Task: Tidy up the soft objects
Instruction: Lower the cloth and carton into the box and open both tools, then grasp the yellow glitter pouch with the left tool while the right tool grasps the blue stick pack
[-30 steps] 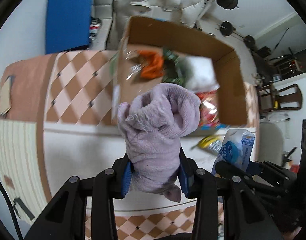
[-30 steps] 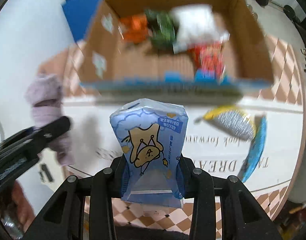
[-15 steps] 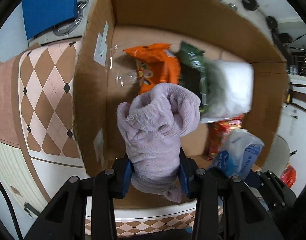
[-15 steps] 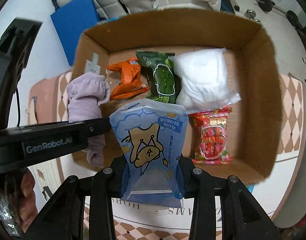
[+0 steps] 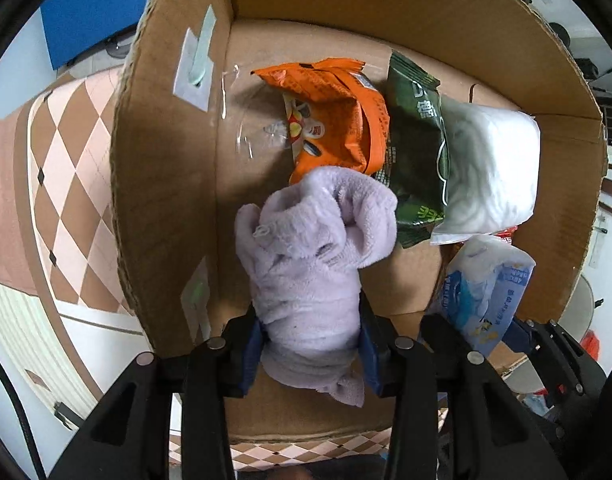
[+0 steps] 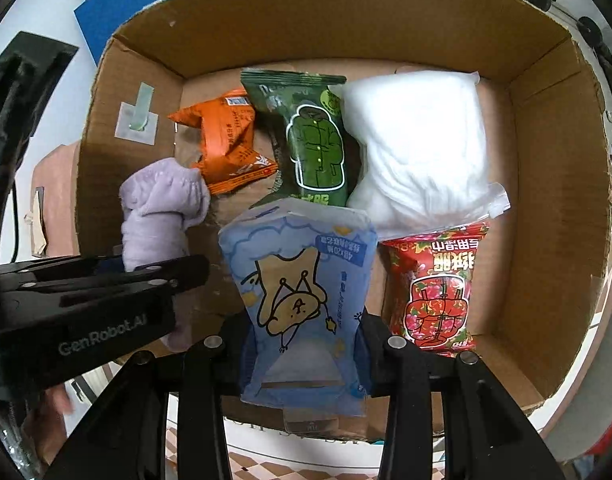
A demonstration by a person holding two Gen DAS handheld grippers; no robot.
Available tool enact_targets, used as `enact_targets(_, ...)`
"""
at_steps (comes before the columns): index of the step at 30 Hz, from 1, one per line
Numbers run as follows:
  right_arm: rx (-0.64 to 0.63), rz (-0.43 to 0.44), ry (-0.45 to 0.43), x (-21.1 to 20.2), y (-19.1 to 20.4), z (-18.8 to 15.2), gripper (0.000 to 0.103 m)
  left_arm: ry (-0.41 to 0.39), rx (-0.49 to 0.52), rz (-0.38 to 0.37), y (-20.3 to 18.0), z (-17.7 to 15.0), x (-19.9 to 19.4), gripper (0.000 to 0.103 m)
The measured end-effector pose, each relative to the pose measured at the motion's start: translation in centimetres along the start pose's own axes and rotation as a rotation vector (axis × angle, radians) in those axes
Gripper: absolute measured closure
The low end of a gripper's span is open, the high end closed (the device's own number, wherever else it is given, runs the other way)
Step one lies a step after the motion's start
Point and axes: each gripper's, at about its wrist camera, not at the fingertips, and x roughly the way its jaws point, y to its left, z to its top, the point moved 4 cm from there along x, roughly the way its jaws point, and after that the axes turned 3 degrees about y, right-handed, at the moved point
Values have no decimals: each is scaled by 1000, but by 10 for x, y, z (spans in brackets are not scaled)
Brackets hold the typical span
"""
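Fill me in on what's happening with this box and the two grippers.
A person is packing soft things into an open brown cardboard box. The left gripper is clamped on a rolled lilac fleece cloth, held over the box's left side. The right gripper holds a light blue tissue pack with a cartoon bear above the near middle. Lying inside are an orange snack bag, a dark green packet, a white padded bag and a red floral pack.
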Motion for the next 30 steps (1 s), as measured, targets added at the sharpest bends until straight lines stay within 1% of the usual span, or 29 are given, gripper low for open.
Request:
enact_targets(1,-5,1,6,0,1,0,53,0,-1,-12,3,5,-1,57)
enact_targets(2,-8,2,11,0,1,1,41,-4,-1,-22,3,4,-3,52)
enact_targets(3,-9,5,11,-1,1,0,29,-12,-1,-27,3,3,-6,39)
enact_targets(4,-12,7,7,-3,2,0,26,-21,0,-25,4,2,-8,25)
enact_targets(6,-19,-9,3,-8,1,-1,16,-49,3,-23,5,-1,-20,20)
enact_targets(9,-33,-48,-6,-14,-1,-1,14,-78,15,-11,2,-10,-31,12)
enact_targets(10,-35,-52,-8,-16,-1,-2,13,-94,27,4,1,-14,-37,12)
enact_targets(11,-37,-51,-9,-20,-1,-4,9,-107,34,10,0,-18,-42,11)
enact_targets(12,-39,-52,-17,-24,-1,-6,1,-123,39,14,-1,-22,-49,5)
enact_targets(13,-41,-54,-26,-27,0,-8,0,-143,41,13,-2,-28,-55,3)
enact_targets(17,-61,-74,-84,-46,0,-21,0,-230,34,7,-8,-49,-76,2)
enact_targets(19,-71,-74,-123,-57,-2,-34,0,-302,22,29,-12,-68,-85,2)
enact_targets(21,-60,-67,-164,-69,-13,-49,0,-378,-1,47,-19,-90,-89,2)
enact_targets(22,-41,-53,-189,-76,-23,-59,0,-423,-26,52,-24,-106,-89,2)
enact_targets(24,8,-35,-231,-87,-46,-80,0,-467,-54,30,-31,-130,-80,2)
enact_targets(25,39,-34,-247,-87,-61,-94,0,-462,-67,-10,-39,-141,-64,2)
enact_targets(26,72,-37,-258,-87,-76,-107,0,-438,-70,-43,-46,-149,-53,2)
enact_targets(27,110,-42,-266,-85,-92,-120,0,-392,-71,-90,-57,-157,-34,3)
enact_targets(29,184,-61,-260,-74,-127,-149,0,-297,-77,-162,-77,-164,0,3)
enact_targets(30,221,-63,-249,-66,-144,-163,0,-244,-79,-190,-89,-164,19,7)
